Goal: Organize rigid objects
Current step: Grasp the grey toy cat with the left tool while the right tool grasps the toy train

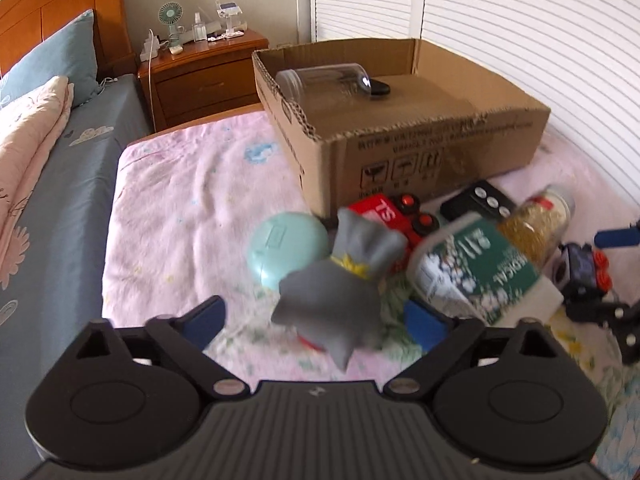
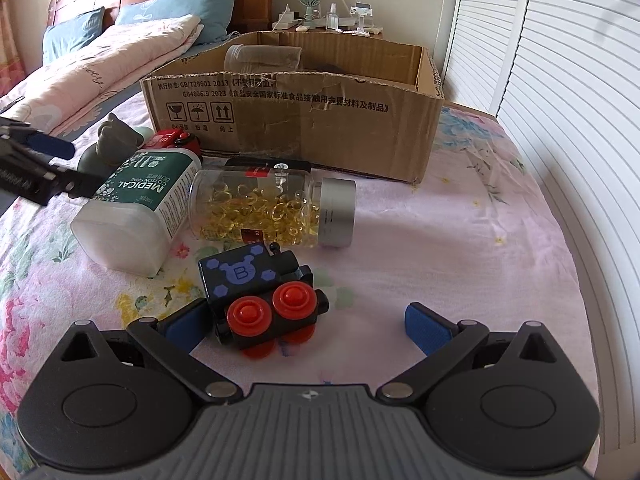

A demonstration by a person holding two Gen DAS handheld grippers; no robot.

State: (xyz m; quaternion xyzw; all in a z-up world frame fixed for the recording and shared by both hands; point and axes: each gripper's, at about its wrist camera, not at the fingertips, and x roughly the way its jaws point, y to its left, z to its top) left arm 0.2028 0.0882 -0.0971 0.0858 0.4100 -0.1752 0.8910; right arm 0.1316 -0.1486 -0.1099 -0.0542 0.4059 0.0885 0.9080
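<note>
The bed [image 2: 480, 220] is carrying the whole job under a pink floral sheet; the box [image 2: 304, 120] is sitting open at its far end, already holding a clear jar [image 2: 260, 58] and a dark disc [image 1: 380, 88].

The loose items are lying in a cluster just in front of the box: swab tub [image 2: 132, 208], capsule bottle [image 2: 272, 212] on its side touching the tub, teal case [image 1: 284, 248], red truck [image 1: 396, 212], remote [image 1: 478, 200].

The left gripper [image 1: 316, 320] is standing with fingers spread wide around a grey figurine [image 1: 340, 280], no pad visibly pressing it; the figurine is blurring, so contact cannot be confirmed. The right gripper [image 2: 304, 324] is likewise spread, with the black toy train [image 2: 260, 296] lying on the sheet against its left pad, well clear of the right one.

Judgement: each tool should be centring on its item before closing; the train is sitting off-centre and may be skidding sideways on soft bedding; the tub and bottle are crowding the approach ahead; the box's near wall must be cleared on delivery.
</note>
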